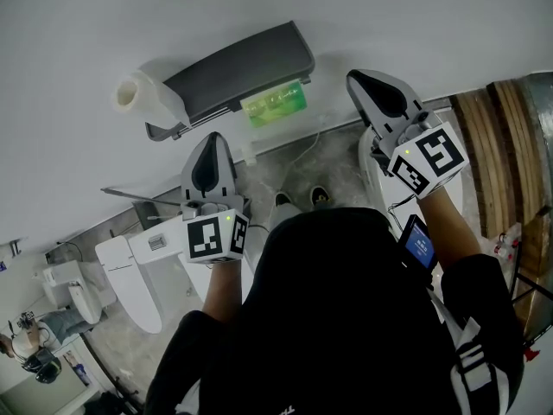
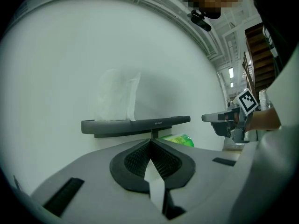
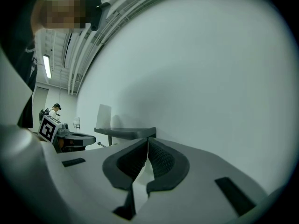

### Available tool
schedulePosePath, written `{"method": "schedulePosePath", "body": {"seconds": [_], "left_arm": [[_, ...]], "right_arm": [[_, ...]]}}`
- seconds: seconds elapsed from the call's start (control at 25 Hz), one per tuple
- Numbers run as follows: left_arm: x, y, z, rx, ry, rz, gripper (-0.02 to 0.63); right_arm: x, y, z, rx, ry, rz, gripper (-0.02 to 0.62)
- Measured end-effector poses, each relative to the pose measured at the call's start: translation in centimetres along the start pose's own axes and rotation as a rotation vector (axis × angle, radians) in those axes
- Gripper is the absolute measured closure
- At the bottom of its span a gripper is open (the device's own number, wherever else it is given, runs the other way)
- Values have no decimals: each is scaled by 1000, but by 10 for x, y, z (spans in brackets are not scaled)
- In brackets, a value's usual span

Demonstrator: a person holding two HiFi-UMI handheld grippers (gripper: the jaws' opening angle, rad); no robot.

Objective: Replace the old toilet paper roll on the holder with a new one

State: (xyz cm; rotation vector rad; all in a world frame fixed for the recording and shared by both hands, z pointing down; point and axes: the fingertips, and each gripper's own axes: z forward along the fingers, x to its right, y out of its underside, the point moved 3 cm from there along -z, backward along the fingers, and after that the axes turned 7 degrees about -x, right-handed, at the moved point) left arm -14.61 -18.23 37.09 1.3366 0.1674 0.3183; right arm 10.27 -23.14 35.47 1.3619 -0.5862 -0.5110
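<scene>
Head view, white toilet paper roll (image 1: 138,93) at left end of dark grey wall-mounted holder (image 1: 246,67), left hand-held gripper (image 1: 213,138) below it, right hand-held gripper (image 1: 359,78) right of it — left gripper view, jaws closed, empty — right gripper view, jaws closed, empty.

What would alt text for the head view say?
Seen from above, a person in black points two closed, empty grippers, the left gripper and the right gripper, at a white wall. On it hangs a dark grey holder with a white paper roll at its left end and a green object beneath.
</scene>
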Motion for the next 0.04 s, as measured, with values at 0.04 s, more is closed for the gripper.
{"method": "schedulePosePath", "body": {"seconds": [0.04], "left_arm": [[0, 0, 0, -1, 0, 0, 584]], "right_arm": [[1, 0, 0, -1, 0, 2, 572]]}}
